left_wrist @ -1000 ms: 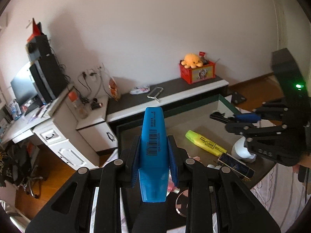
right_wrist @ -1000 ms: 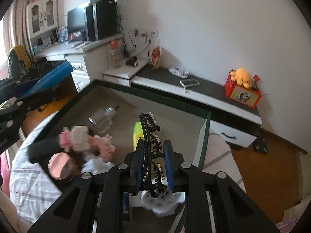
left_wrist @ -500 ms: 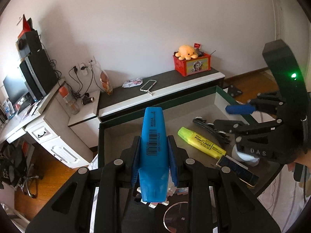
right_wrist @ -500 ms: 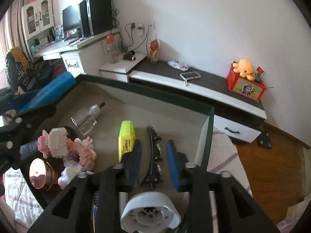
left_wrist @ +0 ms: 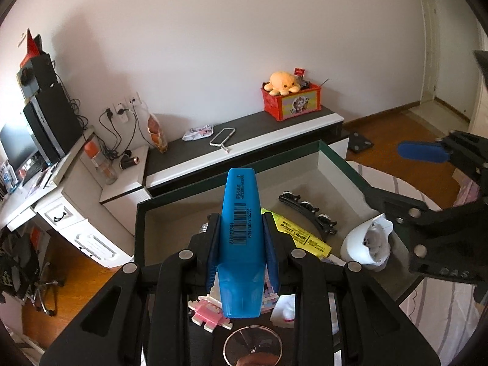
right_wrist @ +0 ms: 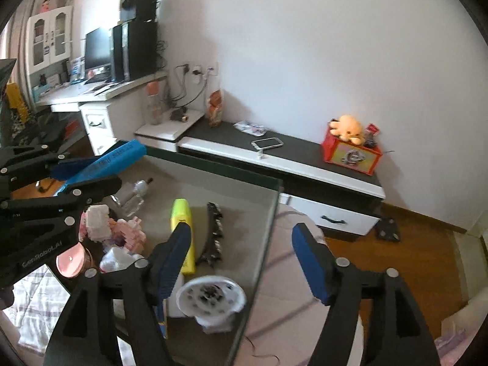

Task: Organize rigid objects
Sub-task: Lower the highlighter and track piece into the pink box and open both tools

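My left gripper (left_wrist: 242, 231) is shut on a blue highlighter (left_wrist: 241, 238) and holds it above the green-rimmed storage box (left_wrist: 332, 155); it also shows in the right wrist view (right_wrist: 116, 160). My right gripper (right_wrist: 241, 244) is open and empty, raised over the box's right rim (right_wrist: 268, 222). The black hair clip (right_wrist: 213, 231) lies in the box beside a yellow highlighter (right_wrist: 183, 228); both show in the left wrist view, clip (left_wrist: 308, 213) and highlighter (left_wrist: 302, 238).
In the box lie a white round object (right_wrist: 212, 302), a pink block toy (right_wrist: 122, 228), a clear bottle (right_wrist: 134, 195) and a pink round lid (right_wrist: 71, 259). A low cabinet (right_wrist: 274, 158) with phone and red toy box stands behind. A striped cloth (right_wrist: 292, 289) is under the box.
My right gripper opened, let go of the black hair clip in the box, and pulled back to the right. My left gripper kept the blue highlighter and shifted over the box.
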`<state>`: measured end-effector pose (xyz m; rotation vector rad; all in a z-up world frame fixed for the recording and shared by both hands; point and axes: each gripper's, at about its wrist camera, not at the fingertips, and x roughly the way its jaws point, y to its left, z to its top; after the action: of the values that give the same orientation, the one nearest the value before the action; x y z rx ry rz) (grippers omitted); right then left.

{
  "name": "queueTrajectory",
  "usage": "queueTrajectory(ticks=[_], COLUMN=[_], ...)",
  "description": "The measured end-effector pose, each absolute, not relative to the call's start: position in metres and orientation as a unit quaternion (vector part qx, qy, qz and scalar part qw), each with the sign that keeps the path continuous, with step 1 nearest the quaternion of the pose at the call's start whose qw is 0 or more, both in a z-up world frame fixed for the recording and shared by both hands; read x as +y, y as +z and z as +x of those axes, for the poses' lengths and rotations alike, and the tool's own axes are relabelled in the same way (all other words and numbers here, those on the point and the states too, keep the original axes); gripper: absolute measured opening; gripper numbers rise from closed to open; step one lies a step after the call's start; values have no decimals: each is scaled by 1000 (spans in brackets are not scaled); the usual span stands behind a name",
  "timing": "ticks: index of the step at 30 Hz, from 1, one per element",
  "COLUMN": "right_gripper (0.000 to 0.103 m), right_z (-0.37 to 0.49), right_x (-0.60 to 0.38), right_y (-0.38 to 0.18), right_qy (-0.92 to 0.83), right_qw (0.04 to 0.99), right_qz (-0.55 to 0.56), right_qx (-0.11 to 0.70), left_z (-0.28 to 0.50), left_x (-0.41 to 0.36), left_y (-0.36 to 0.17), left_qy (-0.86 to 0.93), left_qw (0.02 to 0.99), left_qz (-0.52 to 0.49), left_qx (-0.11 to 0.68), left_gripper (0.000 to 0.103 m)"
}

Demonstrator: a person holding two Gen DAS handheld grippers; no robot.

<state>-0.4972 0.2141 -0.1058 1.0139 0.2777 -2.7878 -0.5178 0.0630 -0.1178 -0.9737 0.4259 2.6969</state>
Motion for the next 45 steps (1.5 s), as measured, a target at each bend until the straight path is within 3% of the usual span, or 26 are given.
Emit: queueTrajectory(ticks=[12,26,32,34,39,45], right_gripper=[77,77,77,77,78,81], right_z=[-525,-544,-539,-535,-529,-513], right_x=[222,223,222,220,214,204], right_y=[-121,-136,-133,-129,-121,-104], right_qy=[-925,-917,-918,-919,-920,-924], right_qw=[52,64,65,67,72,86], right_qz=[364,383,379,377,374,364], right_qx=[98,97,94,95,94,80], left_z=[-580,-621,-613,-607,-586,-555], left_x=[90,76,77,74,64,39], left_y=[-144,-169,-166,-161,-141,-116], left_qy=[882,865,867,872,890,910], left_qw=[148,112,118,115,103,80], left_qz=[-412,-456,-451,-443,-412,-376], left_qx=[172,178,175,173,169,157], left_gripper=[27,29,60,85,100,103])
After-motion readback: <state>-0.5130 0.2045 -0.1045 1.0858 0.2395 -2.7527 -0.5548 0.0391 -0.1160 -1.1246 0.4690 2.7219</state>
